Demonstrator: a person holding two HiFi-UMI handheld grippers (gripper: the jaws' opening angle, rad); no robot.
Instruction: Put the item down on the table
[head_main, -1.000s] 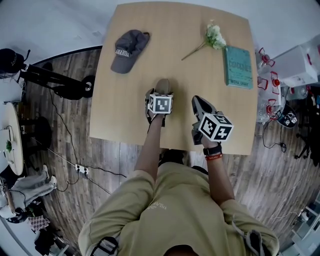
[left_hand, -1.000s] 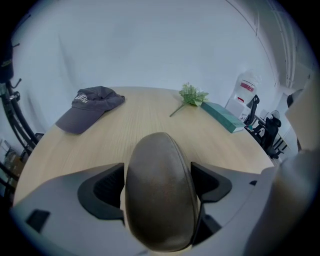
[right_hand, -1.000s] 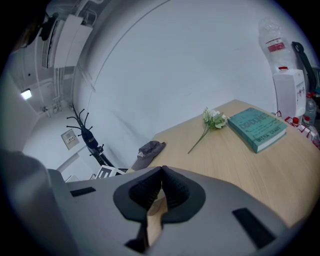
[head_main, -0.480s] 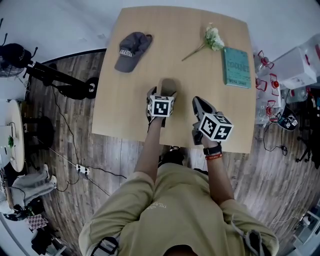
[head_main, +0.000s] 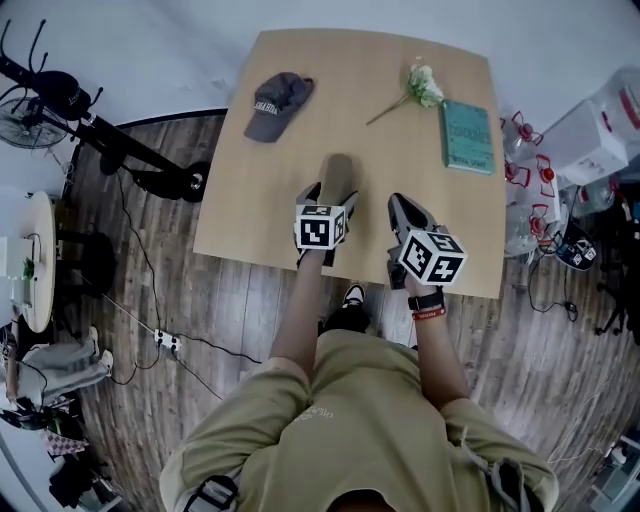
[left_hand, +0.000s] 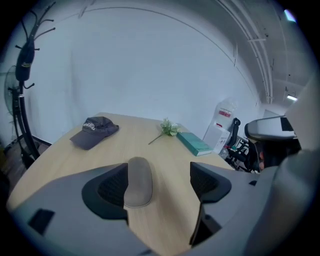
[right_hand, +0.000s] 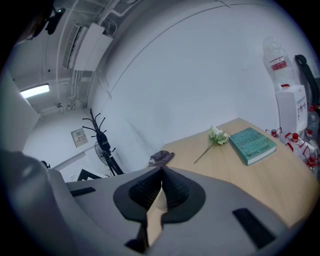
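A taupe, oblong padded item (head_main: 338, 172) lies flat on the wooden table (head_main: 250, 220), just ahead of my left gripper (head_main: 330, 194). In the left gripper view the item (left_hand: 138, 181) sits between the wide-apart jaws of that gripper (left_hand: 160, 184), close against the left pad (left_hand: 111, 187); I cannot tell if they touch. The left gripper is open. My right gripper (head_main: 403, 210) hovers over the table's front right part, shut with nothing in it (right_hand: 160, 189).
A grey cap (head_main: 278, 102) lies at the far left of the table, a white flower (head_main: 420, 87) and a teal book (head_main: 468, 136) at the far right. A black stand (head_main: 120, 150) is left of the table, with boxes and bottles (head_main: 600, 120) to the right.
The left gripper has drawn back toward the table's front edge, so more of the taupe item shows ahead of it. The right gripper has hardly moved.
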